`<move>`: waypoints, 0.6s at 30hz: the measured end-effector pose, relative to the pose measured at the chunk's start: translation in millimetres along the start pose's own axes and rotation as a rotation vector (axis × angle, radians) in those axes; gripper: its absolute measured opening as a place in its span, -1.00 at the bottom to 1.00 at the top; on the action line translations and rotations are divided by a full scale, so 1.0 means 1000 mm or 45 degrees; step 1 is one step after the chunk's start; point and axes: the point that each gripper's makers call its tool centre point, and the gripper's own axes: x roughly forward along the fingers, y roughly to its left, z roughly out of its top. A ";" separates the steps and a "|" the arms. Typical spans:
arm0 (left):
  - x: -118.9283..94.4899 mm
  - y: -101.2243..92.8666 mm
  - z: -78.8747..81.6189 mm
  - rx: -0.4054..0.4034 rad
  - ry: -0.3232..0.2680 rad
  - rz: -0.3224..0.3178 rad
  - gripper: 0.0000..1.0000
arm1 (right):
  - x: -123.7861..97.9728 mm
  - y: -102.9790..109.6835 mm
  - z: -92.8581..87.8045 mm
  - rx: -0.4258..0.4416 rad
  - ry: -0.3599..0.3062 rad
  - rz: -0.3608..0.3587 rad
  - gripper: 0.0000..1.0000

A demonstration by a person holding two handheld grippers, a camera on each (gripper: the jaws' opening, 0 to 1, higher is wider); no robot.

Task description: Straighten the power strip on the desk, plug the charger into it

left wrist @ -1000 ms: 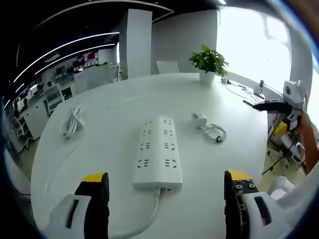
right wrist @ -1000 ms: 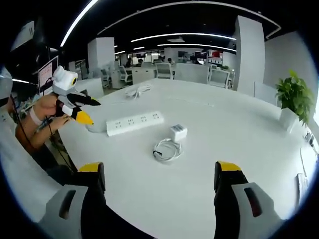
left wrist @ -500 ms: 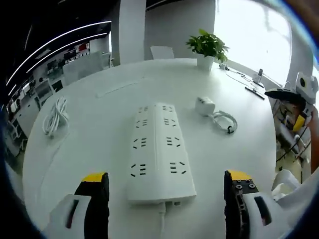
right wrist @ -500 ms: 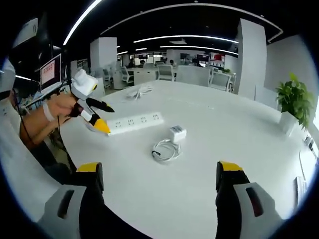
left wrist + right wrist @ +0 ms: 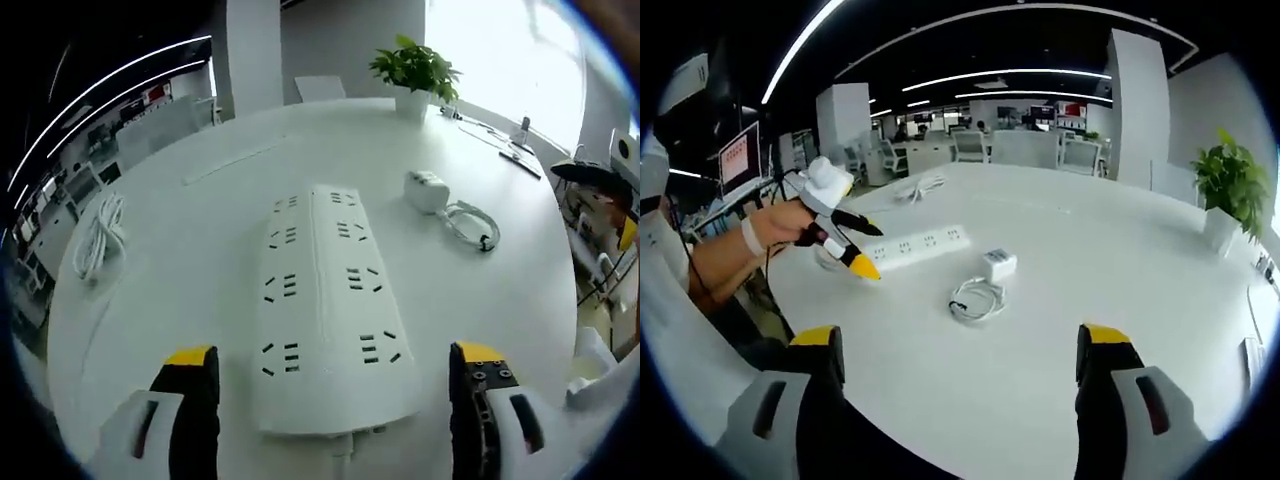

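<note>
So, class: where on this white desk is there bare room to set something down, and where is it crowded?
Bare desk stretches wide between the right gripper and the charger with its coiled cable. More lies open between the power strip and the coiled white cord, and beyond toward the potted plant. It is crowded at the strip's near end, where the left gripper straddles it.

Potted plant [image 5: 415, 70], coiled white cable [image 5: 93, 235].

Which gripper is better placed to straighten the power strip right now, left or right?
Left. The left gripper is open with the near end of the power strip between its jaws. The right gripper is also open but sits farther back, facing the charger and its coiled cable.
</note>
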 end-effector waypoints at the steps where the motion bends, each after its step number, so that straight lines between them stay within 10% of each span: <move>1: 0.000 0.000 -0.001 0.001 0.010 0.001 0.89 | 0.000 0.000 0.000 0.006 0.000 0.003 0.89; 18: -0.003 -0.005 0.002 -0.035 -0.046 0.076 0.61 | -0.002 0.007 0.003 0.013 -0.026 0.041 0.89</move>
